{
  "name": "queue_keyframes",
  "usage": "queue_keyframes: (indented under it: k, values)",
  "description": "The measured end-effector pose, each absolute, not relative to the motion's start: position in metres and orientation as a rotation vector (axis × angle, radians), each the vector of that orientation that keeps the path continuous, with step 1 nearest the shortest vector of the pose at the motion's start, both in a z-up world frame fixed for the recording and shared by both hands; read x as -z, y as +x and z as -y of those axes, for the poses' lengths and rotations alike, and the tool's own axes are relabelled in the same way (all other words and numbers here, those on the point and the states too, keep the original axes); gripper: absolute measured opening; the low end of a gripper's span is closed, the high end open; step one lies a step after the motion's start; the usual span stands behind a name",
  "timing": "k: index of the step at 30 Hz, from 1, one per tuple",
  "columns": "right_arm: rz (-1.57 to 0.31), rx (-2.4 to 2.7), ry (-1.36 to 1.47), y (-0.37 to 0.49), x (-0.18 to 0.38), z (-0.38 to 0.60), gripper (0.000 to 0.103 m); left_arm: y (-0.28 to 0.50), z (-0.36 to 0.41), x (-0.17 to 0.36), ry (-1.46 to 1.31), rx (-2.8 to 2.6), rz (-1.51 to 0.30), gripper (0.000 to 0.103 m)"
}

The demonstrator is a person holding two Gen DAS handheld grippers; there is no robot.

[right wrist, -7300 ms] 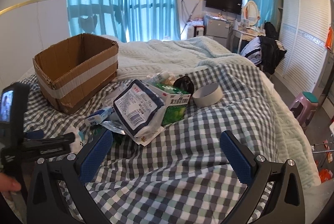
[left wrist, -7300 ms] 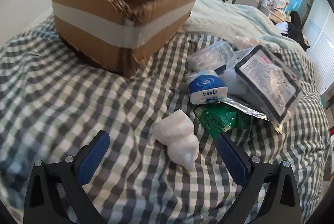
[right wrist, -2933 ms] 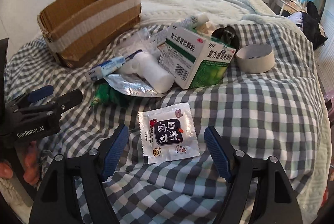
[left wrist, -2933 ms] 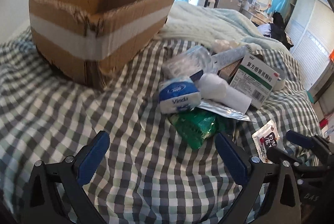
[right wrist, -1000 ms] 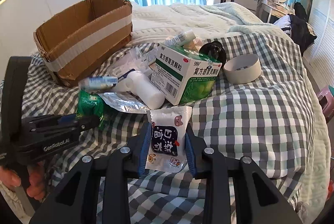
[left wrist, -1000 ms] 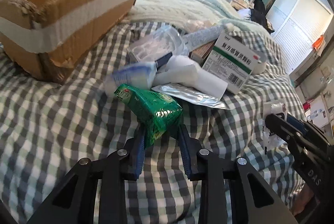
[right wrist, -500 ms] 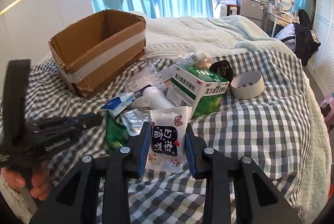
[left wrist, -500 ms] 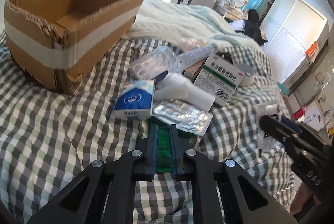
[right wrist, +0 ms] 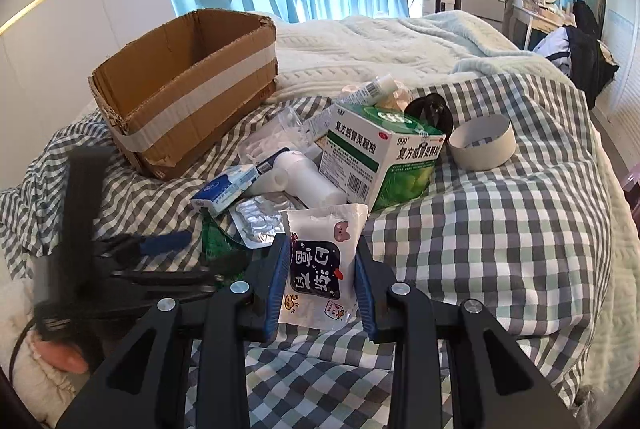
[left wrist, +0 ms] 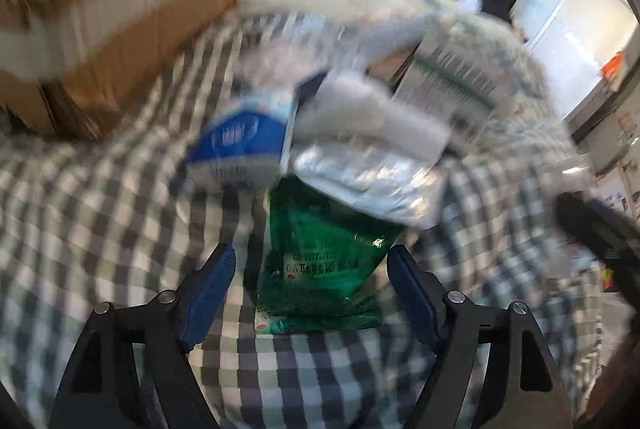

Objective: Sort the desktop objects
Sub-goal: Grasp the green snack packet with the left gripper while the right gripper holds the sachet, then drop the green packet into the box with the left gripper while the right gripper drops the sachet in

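Note:
My left gripper (left wrist: pixel 310 269) is open, its blue pads on either side of a green packet (left wrist: pixel 320 261) that lies on the checked bedcover; the left wrist view is motion-blurred. My right gripper (right wrist: pixel 318 265) is shut on a white snack sachet (right wrist: pixel 320 261) with a dark label, held above the cover. The left gripper also shows in the right wrist view (right wrist: pixel 168 249), low at the left by the green packet (right wrist: pixel 214 241). An open cardboard box (right wrist: pixel 192 85) stands at the back left.
A pile lies in the middle of the bed: blue tissue pack (right wrist: pixel 224 189), foil blister sheet (right wrist: pixel 260 221), white bottle (right wrist: pixel 304 177), green-white medicine box (right wrist: pixel 384 157), tape roll (right wrist: pixel 482 141), tube (right wrist: pixel 366 91). A pale knitted blanket (right wrist: pixel 400 45) lies behind.
My left gripper was shut on the green packet and is now open, with the packet lying between its pads. The left camera is moving fast. The right gripper still holds the sachet.

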State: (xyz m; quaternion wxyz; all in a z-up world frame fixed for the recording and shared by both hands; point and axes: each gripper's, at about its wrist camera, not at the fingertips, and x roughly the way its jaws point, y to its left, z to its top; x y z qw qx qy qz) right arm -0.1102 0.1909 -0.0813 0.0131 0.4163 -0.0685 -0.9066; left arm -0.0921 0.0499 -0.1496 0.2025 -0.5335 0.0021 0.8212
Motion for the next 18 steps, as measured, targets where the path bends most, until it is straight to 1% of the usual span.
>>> queue_keyframes:
  k: [1,2,3,6,9,16,18]
  values:
    - [0.216,2.824,1.298,-0.110,0.082,-0.191,0.030,-0.092,-0.050,0.154,-1.503,-2.297,-0.030,0.067]
    - [0.219,2.823,1.300,-0.110,0.082,-0.191,0.030,-0.091,-0.050,0.153,-1.495,-2.298,-0.049,0.049]
    - [0.219,2.825,1.300,-0.110,0.082,-0.191,0.030,-0.089,-0.049,0.151,-1.487,-2.284,-0.042,0.040]
    - [0.209,2.827,1.297,-0.109,0.080,-0.190,0.030,-0.083,-0.043,0.141,-1.447,-2.290,-0.020,0.036]
    - [0.192,2.831,1.273,-0.107,0.074,-0.187,0.030,-0.077,-0.034,0.127,-1.401,-2.309,0.025,0.035]
    - [0.181,2.811,1.217,-0.108,0.054,-0.177,0.030,-0.062,-0.016,0.072,-1.222,-2.398,0.096,0.035]
    - [0.174,2.799,1.195,-0.110,0.045,-0.171,0.030,-0.074,-0.014,0.059,-1.198,-2.416,0.125,0.035]
